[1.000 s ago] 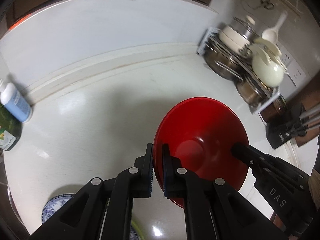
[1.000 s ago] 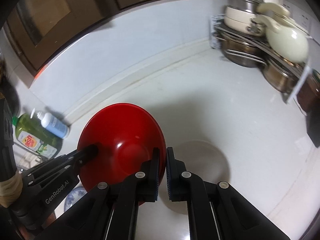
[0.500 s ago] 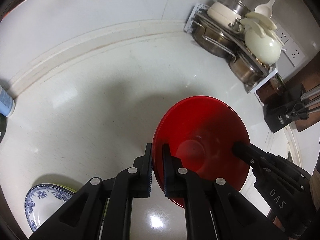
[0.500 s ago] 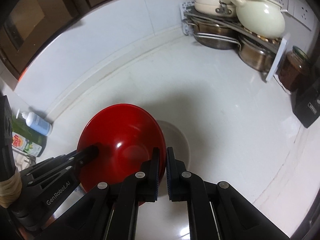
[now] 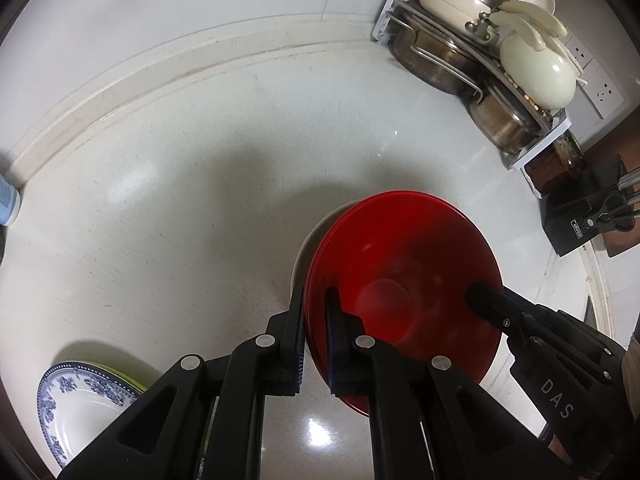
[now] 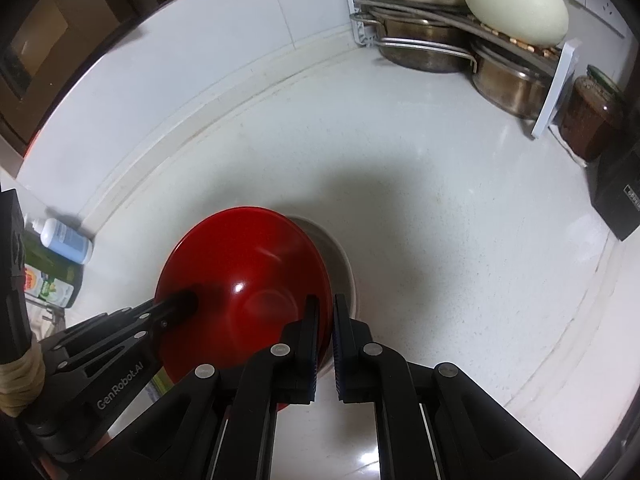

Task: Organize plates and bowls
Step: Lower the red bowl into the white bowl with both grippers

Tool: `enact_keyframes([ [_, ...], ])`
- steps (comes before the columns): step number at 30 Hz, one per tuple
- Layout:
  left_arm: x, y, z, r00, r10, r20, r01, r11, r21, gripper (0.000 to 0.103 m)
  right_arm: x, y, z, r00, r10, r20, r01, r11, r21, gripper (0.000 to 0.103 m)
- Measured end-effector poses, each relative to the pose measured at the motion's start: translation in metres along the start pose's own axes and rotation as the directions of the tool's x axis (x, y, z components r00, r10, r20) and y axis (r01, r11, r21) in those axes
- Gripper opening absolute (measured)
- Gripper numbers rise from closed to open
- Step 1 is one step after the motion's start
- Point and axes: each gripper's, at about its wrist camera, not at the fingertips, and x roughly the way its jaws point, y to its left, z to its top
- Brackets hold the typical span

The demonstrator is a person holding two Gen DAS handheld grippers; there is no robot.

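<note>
A red bowl hangs just above a white bowl that stands on the pale counter. My left gripper is shut on the red bowl's left rim. My right gripper is shut on the opposite rim, and its black fingers show at the right of the left wrist view. The red bowl hides most of the white one. A blue-patterned plate lies on a green plate at the lower left.
A rack with steel pots and cream pots stands in the far right corner. A brown jar and a black knife block sit to the right. Bottles stand at the left by the wall.
Both grippers have come down and forward with the red bowl. The white bowl now shows right under it, and the rack looks nearer.
</note>
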Motion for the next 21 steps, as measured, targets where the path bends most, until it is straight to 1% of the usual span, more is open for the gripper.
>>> enact_keyframes([
  [4, 0.003, -0.002, 0.000, 1.000, 0.012, -0.003, -0.012, 1.000, 0.001, 0.009, 0.007, -0.005, 0.000, 1.000, 0.011, -0.014, -0.011, 1.000, 0.003, 0.008],
  [8, 0.007, -0.004, 0.000, 1.000, 0.015, -0.011, -0.015, 1.000, -0.002, 0.011, 0.013, -0.009, 0.001, 0.999, 0.026, -0.025, -0.026, 1.000, 0.009, 0.008],
  [10, 0.007, -0.005, -0.001, 1.000, 0.012, -0.009, -0.012, 1.000, 0.002, 0.015, 0.015, -0.010, 0.001, 0.999, 0.029, -0.030, -0.029, 1.000, 0.006, 0.008],
  [12, 0.007, -0.006, 0.000, 1.000, 0.002, -0.016, -0.002, 1.000, 0.002, 0.022, 0.015, -0.010, 0.002, 0.999, 0.031, -0.032, -0.032, 0.999, -0.003, 0.008],
  [14, 0.007, -0.008, 0.001, 1.000, -0.008, -0.017, 0.008, 1.000, 0.009, 0.026, 0.016, -0.010, 0.002, 0.999, 0.034, -0.035, -0.035, 0.999, -0.012, 0.009],
  [16, 0.006, -0.011, 0.000, 1.000, 0.002, -0.014, -0.001, 1.000, 0.023, 0.028, 0.016, -0.010, 0.002, 0.998, 0.041, -0.039, -0.042, 0.999, -0.018, 0.010],
  [18, 0.003, -0.013, 0.000, 1.000, 0.009, -0.006, -0.009, 0.999, 0.041, 0.036, 0.016, -0.010, 0.002, 0.998, 0.050, -0.041, -0.051, 0.999, -0.017, 0.010],
  [21, -0.005, -0.015, 0.002, 1.000, 0.017, 0.025, -0.018, 0.998, 0.053, 0.043, 0.012, -0.010, 0.001, 0.999, 0.040, -0.031, -0.041, 0.999, -0.024, 0.010],
])
